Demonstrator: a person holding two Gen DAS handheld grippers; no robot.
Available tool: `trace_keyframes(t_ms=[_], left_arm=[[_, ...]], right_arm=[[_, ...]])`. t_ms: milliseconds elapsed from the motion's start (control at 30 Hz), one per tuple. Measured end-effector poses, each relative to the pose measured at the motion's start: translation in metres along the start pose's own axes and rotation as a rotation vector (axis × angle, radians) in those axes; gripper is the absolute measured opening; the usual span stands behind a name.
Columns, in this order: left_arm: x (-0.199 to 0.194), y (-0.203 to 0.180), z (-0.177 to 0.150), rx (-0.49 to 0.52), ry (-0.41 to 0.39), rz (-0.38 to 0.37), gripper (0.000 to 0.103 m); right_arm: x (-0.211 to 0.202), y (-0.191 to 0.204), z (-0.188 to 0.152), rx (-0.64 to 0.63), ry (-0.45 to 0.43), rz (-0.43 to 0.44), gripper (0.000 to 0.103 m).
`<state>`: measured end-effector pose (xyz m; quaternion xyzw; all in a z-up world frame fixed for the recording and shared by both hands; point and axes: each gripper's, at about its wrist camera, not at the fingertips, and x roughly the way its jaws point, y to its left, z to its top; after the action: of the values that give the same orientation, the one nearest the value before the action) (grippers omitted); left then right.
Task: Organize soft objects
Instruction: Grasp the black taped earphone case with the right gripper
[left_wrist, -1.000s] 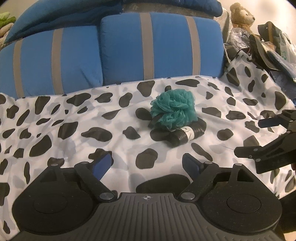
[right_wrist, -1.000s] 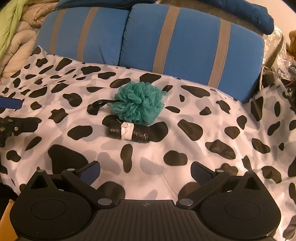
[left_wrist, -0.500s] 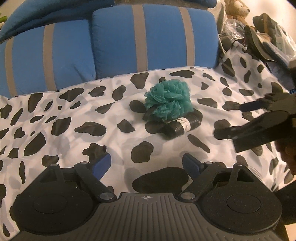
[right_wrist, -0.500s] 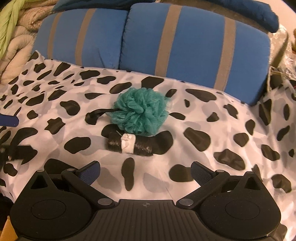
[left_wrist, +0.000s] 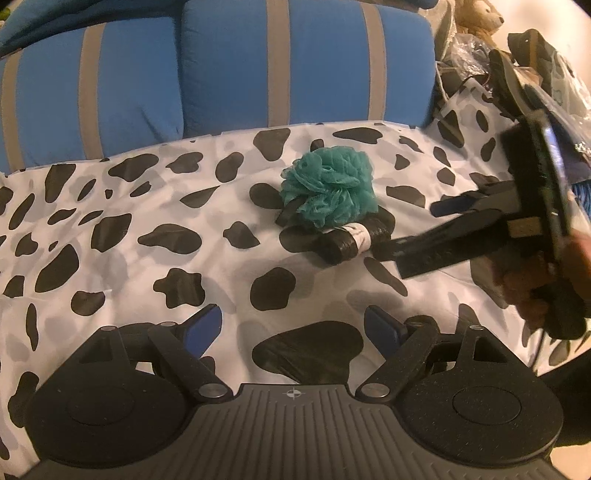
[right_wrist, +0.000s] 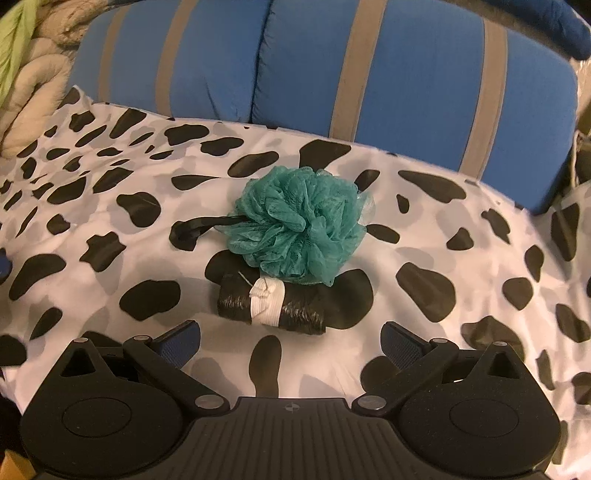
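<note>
A teal mesh bath pouf (right_wrist: 295, 225) sits at centre frame in the right wrist view, on a cow-print sheet (right_wrist: 461, 229). It touches a black roll with a white band (right_wrist: 271, 302) just below it. The right tool (right_wrist: 290, 341), released and empty, sits directly beneath the roll. In the left wrist view the pouf lies up and right of the left tool (left_wrist: 291, 325), also released. Blue striped cushions (right_wrist: 369, 62) fill the top.

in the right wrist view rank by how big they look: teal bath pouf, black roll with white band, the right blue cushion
1. right blue cushion
2. teal bath pouf
3. black roll, smallest even though nearest the camera
</note>
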<state>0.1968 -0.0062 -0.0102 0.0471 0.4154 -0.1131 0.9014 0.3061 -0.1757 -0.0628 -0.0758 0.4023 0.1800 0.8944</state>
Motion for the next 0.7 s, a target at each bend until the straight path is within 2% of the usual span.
trace_keyframes(t_ms=[200,700], left_arm=[[0.002,-0.002,0.001,0.003,0.013,-0.027,0.085],[0.002,-0.001,0.002,-0.007,0.025,-0.037,0.085]], right_arm=[[0.026,-0.002,0.006,0.024,0.03,0.032,0.103],[0.074,-0.004,0.013,0.091,0.075,0.078,0.103]])
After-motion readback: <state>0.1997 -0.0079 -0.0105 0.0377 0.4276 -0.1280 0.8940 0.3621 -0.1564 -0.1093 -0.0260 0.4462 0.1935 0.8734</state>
